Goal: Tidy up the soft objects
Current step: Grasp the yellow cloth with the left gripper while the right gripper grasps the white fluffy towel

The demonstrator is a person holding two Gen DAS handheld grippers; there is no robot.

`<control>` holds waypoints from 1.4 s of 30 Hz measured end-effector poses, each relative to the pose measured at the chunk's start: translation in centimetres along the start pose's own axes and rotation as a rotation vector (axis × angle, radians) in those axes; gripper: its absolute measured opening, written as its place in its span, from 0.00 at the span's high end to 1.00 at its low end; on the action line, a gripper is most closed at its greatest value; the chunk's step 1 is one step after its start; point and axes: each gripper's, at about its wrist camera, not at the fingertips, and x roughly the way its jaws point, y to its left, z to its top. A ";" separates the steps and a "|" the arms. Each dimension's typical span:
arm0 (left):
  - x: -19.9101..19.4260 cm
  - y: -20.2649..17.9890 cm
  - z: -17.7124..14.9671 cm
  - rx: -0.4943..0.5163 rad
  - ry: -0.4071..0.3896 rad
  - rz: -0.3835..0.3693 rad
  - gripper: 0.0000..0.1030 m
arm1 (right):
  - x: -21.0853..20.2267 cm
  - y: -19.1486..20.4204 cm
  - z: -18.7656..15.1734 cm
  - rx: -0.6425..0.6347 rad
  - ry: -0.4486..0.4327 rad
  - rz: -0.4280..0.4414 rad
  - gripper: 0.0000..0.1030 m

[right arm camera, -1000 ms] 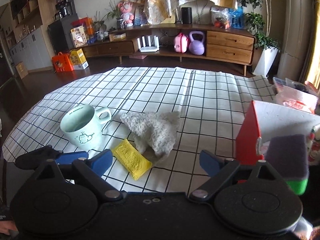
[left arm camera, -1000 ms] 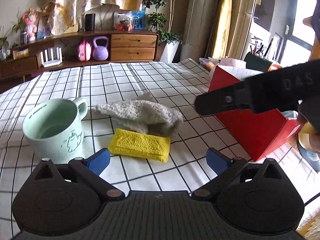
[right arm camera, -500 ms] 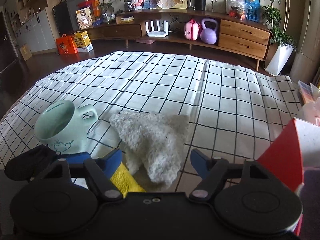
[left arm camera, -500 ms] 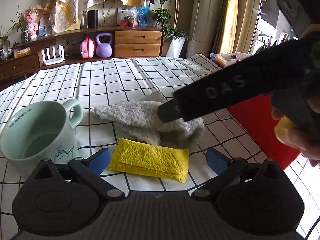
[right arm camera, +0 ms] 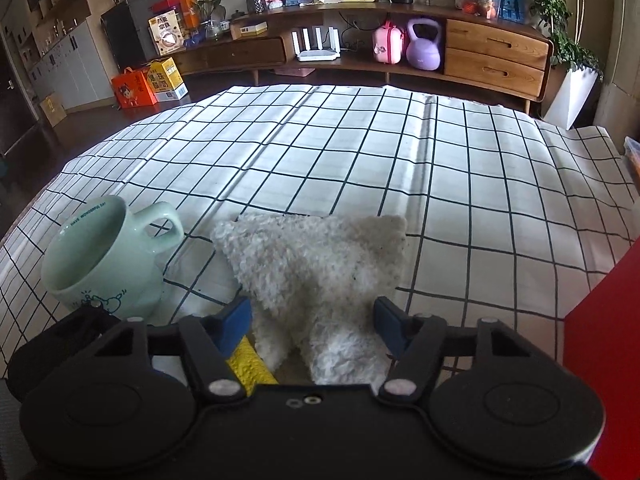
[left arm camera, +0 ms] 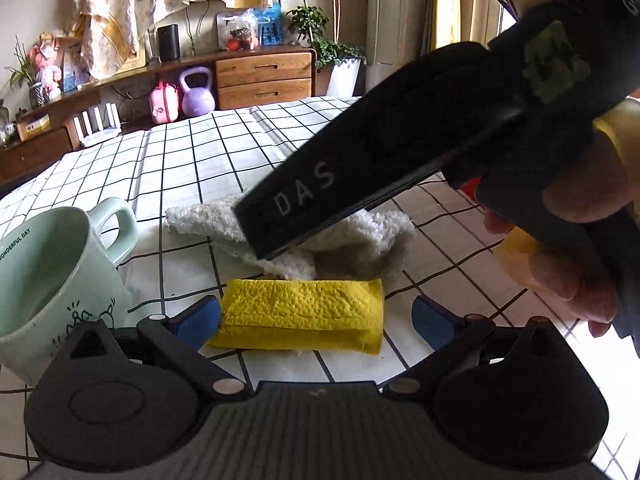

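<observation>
On the checked cloth, just right of the green mug (left arm camera: 60, 280), the yellow sponge (left arm camera: 300, 314) lies between the wide-open, empty left gripper (left arm camera: 316, 320). It looks light and squashy; pinch its short ends. Behind it, the fluffy cloth (right arm camera: 316, 276) sits between the open right gripper (right arm camera: 312, 326), which has dropped closer than a second ago.

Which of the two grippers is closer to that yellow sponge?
Left. The left gripper brackets the yellow sponge, open; the right gripper straddles the fluffy cloth beside it.
</observation>
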 end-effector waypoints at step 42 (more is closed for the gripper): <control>-8.3 3.9 -4.2 -0.205 0.087 -0.031 0.69 | -11.2 0.9 -10.8 0.156 -0.113 -0.026 0.90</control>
